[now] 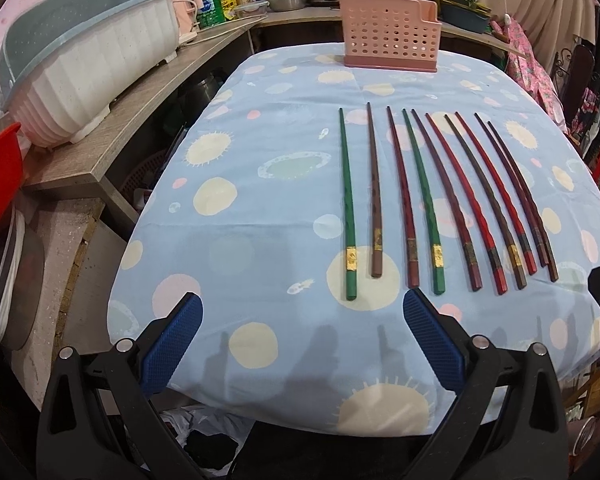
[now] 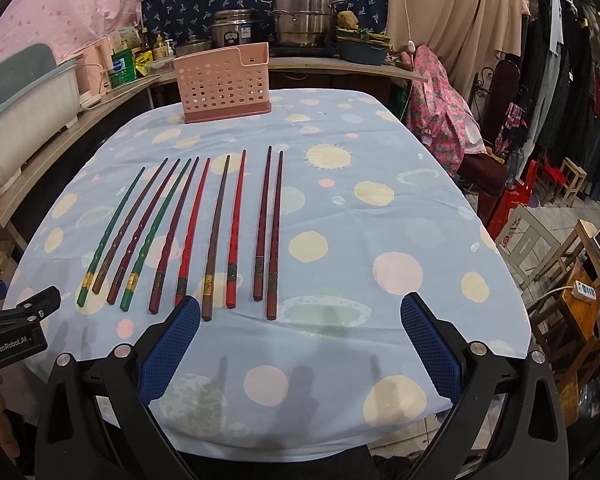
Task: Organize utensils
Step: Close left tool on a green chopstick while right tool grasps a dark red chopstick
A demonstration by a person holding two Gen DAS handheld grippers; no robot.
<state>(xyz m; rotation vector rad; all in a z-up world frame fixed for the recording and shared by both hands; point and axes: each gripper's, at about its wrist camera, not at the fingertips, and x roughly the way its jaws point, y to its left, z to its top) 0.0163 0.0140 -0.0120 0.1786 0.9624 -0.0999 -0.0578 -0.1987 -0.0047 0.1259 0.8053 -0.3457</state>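
Both hand-held grippers, left (image 1: 302, 306) and right (image 2: 298, 310), are held open and empty. Thin chopsticks (image 1: 420, 200) lie close together; two could be pinched, or dropped before the far pink holder (image 1: 388, 32).

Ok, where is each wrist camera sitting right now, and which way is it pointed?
Left wrist: sits low at the table's near edge, looks across the blue dotted tablecloth at the row of coloured wooden chopsticks and the pink perforated plastic holder; the open left gripper shows.
Right wrist: further right, same facing; the open right gripper and, at left, part of the left gripper's black body show.
Shared: tablecloth, chopsticks, holder.
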